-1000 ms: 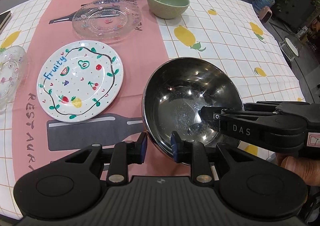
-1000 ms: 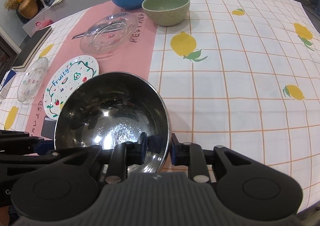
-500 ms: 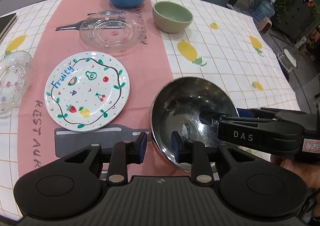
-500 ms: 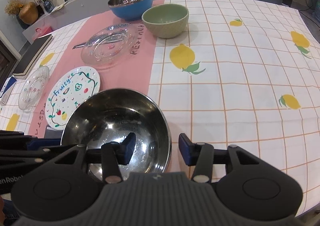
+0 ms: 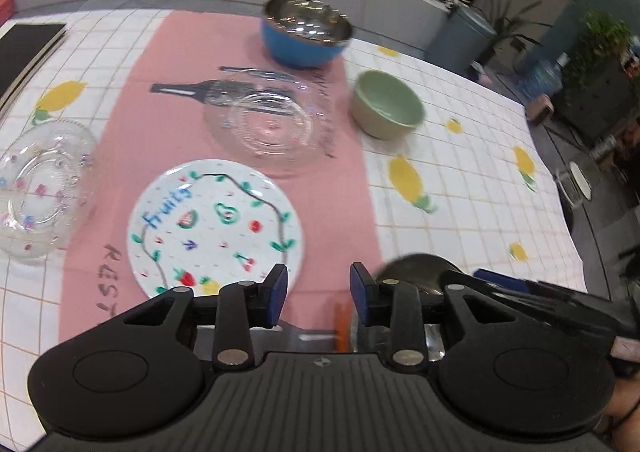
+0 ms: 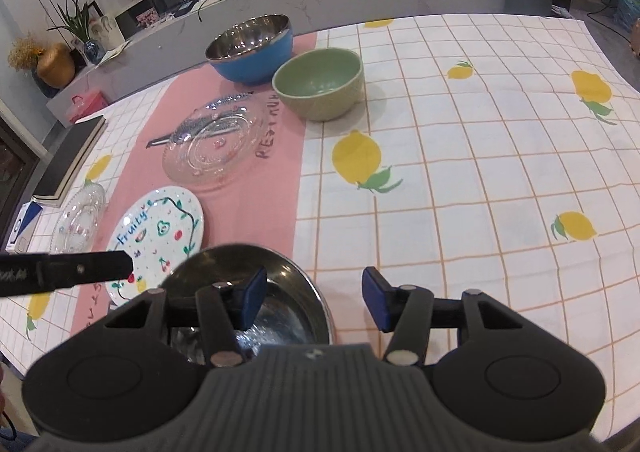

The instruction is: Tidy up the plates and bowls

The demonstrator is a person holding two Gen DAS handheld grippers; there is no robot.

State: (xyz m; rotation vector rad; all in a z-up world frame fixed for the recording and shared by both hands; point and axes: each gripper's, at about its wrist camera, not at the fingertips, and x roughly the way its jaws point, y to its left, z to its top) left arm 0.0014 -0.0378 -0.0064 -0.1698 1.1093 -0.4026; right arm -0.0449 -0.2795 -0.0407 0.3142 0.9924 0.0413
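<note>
the steel bowl (image 6: 280, 308) is sitting at the table's (image 6: 480, 180) near edge, just right of the fruit plate (image 6: 160, 232). the left gripper (image 5: 318, 292) is hovering with jaws apart, holding nothing. the right gripper (image 6: 314, 298) is gaping wide, one finger (image 6: 252, 294) over the bowl's hollow.

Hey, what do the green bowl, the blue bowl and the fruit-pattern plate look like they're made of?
Green bowl: probably glazed ceramic, thick-walled and opaque, with a soft satin sheen.
Blue bowl: a mirror-bright inside suggests stainless steel; the blue outside may be a coating or plastic shell.
Fruit-pattern plate: looks like glossy white ceramic with painted fruit, though melamine can't be ruled out.
</note>
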